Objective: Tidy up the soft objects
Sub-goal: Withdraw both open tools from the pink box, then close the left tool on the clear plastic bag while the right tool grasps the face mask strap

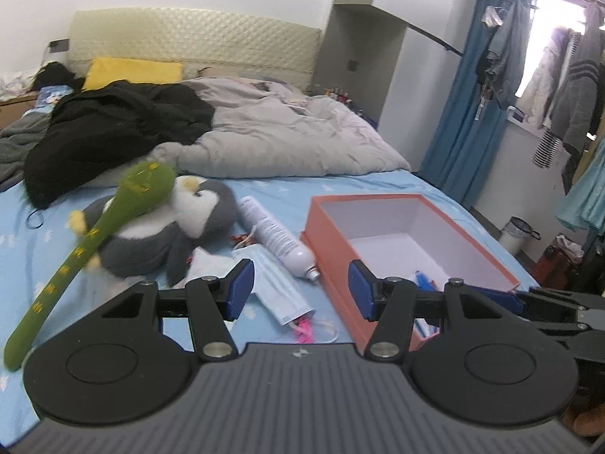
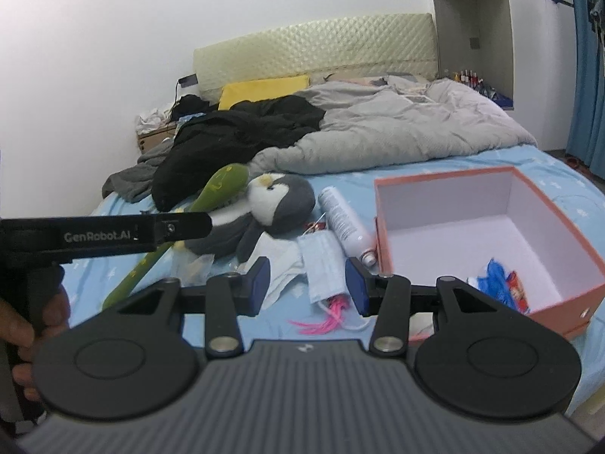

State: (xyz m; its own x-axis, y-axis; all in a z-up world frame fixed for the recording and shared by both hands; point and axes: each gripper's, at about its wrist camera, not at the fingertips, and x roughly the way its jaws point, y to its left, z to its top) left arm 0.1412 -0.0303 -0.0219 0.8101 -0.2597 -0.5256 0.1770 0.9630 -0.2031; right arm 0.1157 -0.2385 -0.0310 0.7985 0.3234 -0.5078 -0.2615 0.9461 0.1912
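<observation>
the bed [image 1: 287, 189] holds the clutter within reach; the open orange box [image 1: 408, 234] waits beside it as the likely bin. penguin plush [image 1: 177, 223] lies left. left gripper [image 1: 300, 289] and right gripper [image 2: 308, 285] fingers gape, empty.

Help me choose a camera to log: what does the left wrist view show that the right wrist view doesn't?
Left wrist only: hanging clothes by a bright window, a white bin on the floor.

Right wrist only: the left gripper's body marked GenRobot.AI, with the hand holding it.

Both: penguin plush, green plush, white spray can, face masks, orange box, grey duvet, and each gripper's own fingers standing apart with nothing between them.
</observation>
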